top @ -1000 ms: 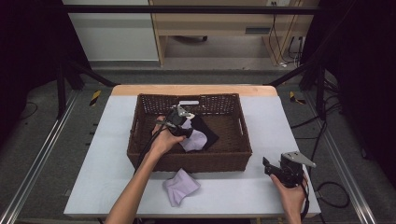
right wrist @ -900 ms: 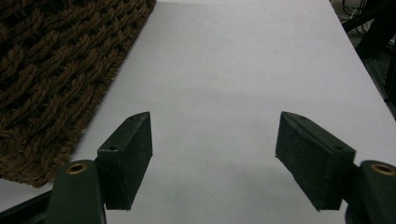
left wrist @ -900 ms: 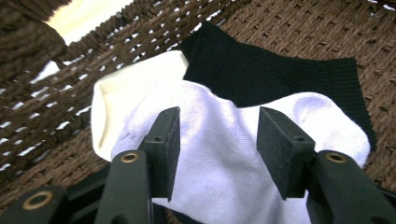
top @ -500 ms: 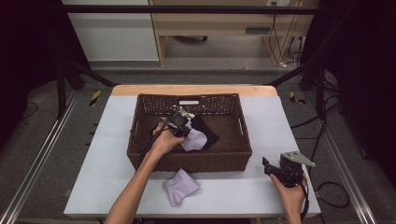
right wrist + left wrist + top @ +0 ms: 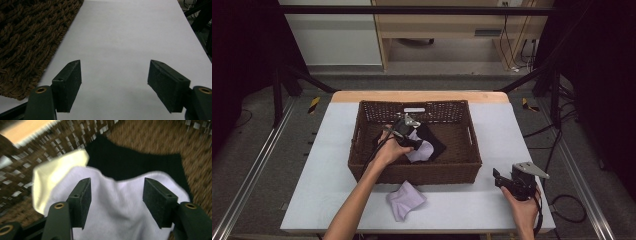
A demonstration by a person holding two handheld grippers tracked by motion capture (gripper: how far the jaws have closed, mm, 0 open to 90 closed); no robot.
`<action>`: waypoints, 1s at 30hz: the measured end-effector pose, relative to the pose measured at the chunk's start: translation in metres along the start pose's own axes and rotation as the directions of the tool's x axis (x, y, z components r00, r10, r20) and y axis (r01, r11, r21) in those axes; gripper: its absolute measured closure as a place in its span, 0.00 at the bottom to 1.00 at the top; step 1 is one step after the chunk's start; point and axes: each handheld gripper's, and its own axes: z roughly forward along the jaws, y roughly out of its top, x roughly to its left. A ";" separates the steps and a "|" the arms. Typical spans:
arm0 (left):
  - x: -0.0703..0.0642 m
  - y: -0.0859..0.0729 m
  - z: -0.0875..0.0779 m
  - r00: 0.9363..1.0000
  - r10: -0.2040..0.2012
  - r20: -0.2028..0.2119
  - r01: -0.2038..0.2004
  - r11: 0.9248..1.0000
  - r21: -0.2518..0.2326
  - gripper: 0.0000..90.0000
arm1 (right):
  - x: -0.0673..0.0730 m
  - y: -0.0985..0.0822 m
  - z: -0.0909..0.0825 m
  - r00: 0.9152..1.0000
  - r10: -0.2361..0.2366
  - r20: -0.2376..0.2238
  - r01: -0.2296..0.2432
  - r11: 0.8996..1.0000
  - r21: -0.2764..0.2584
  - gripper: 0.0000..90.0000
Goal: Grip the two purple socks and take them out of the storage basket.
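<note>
No readable text — labels or signs — anywhere.

The left claw (image 5: 116, 203) is hovering with its jaws just opened wide over a pale lavender cloth (image 5: 117, 215), which is lying partly on a black cloth (image 5: 130, 161) inside the woven basket (image 5: 200, 157).

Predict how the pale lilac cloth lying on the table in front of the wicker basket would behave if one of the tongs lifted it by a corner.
The pale lilac cloth lies crumpled with soft folds, so it would probably hang limp rather than keep its shape. It looks thin, so likely very light. Pushed across the smooth white table, it would probably bunch up instead of sliding whole.
</note>
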 end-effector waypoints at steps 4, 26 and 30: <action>0.003 -0.002 0.010 0.999 0.020 0.025 -0.022 0.996 0.082 0.61 | 0.000 0.000 -0.001 1.000 0.002 0.000 -0.002 1.000 0.000 0.30; 0.005 0.003 -0.070 0.998 -0.063 0.023 0.067 0.952 -0.300 0.96 | -0.002 -0.001 -0.001 1.000 0.004 0.004 -0.004 1.000 0.000 0.30; 0.001 0.001 -0.089 0.997 -0.058 0.046 0.071 0.928 -0.365 0.96 | -0.003 -0.001 -0.002 1.000 0.004 0.004 -0.004 1.000 -0.001 0.31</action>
